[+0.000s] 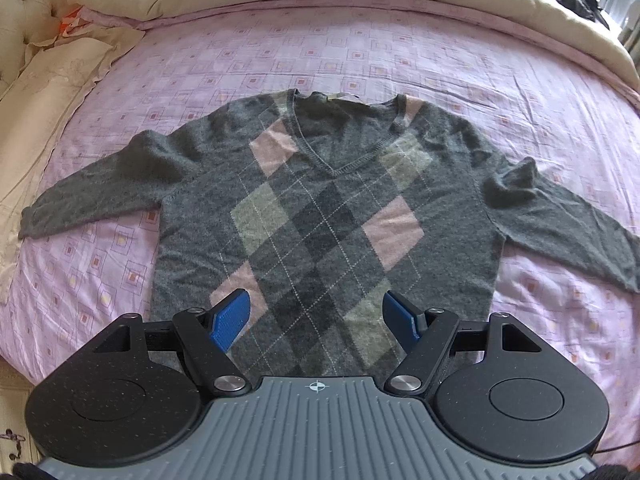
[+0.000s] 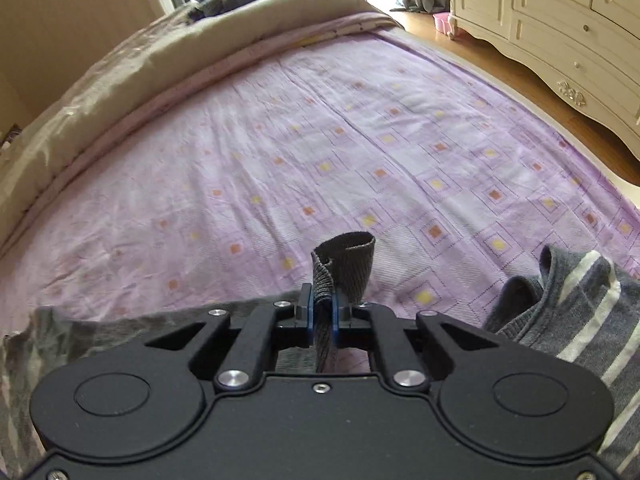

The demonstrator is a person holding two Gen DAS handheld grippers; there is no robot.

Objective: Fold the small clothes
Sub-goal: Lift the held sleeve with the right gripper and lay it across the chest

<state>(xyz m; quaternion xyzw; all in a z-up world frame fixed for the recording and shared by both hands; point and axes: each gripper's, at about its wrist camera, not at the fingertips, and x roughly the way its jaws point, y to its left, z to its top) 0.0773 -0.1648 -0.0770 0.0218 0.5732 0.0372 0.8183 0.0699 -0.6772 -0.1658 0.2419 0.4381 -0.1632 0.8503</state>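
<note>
Grey argyle sweater [image 1: 320, 216]: spread flat, front up, on the lilac-checked bed [image 1: 360, 56], filling the centre of the left wrist frame, both sleeves out sideways. Left tool [image 1: 316, 316]: spread, over the hem, holding nothing. Right tool [image 2: 323, 312]: pressed together, pinching a grey ribbed cuff [image 2: 344, 268], bottom centre; striped grey garment [image 2: 580, 312] at lower right.

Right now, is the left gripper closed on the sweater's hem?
No: the left gripper hangs open above the argyle sweater, its blue pads wide apart with no fabric pinched.
</note>
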